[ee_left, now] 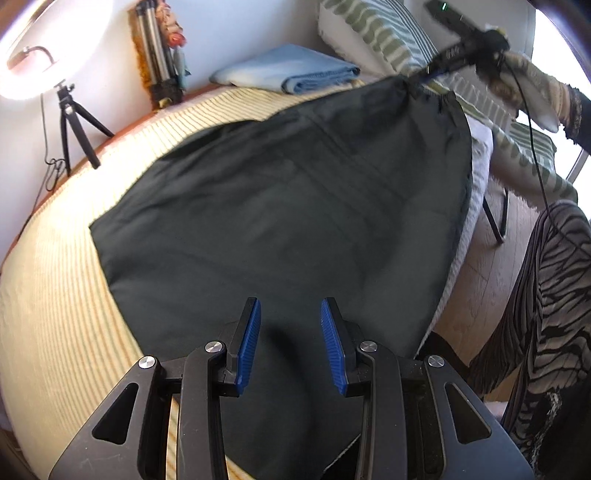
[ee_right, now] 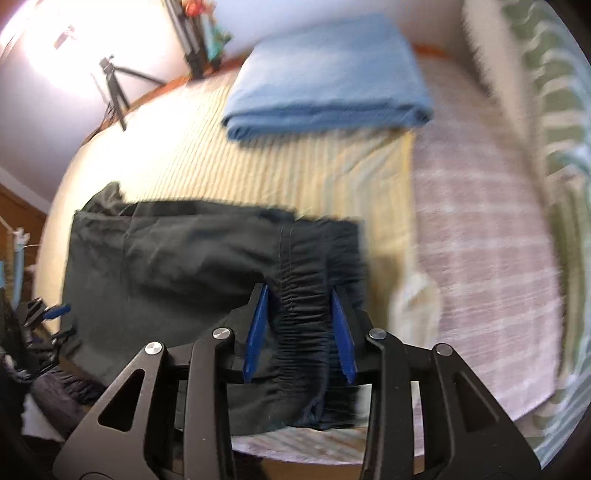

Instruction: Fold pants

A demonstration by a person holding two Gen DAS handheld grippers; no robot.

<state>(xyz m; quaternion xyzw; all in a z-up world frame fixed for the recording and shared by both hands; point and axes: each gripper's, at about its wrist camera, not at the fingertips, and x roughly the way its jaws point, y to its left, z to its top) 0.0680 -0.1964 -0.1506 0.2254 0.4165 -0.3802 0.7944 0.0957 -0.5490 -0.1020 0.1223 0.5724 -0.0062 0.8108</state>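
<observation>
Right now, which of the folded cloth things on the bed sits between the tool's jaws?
The black pants: their gathered waistband sits between the right gripper. The folded blue blanket lies apart, farther up the bed.

Bed w/ striped sheet (ee_left: 74,258): black pants (ee_left: 277,206), folded blue blanket (ee_right: 328,70), pillows (ee_left: 373,33)

Pants: broad black fabric pants (ee_left: 288,206) spread across a yellow striped bedspread (ee_left: 62,295).
Left gripper: black two-finger gripper with blue ribbed pads (ee_left: 291,343), jaws parted over the cloth, nothing pinched.
Right gripper: black gripper (ee_left: 424,75) at the far waistband.
Beyond: folded light-blue blanket (ee_left: 291,75); green-striped pillow (ee_left: 373,33).
</observation>
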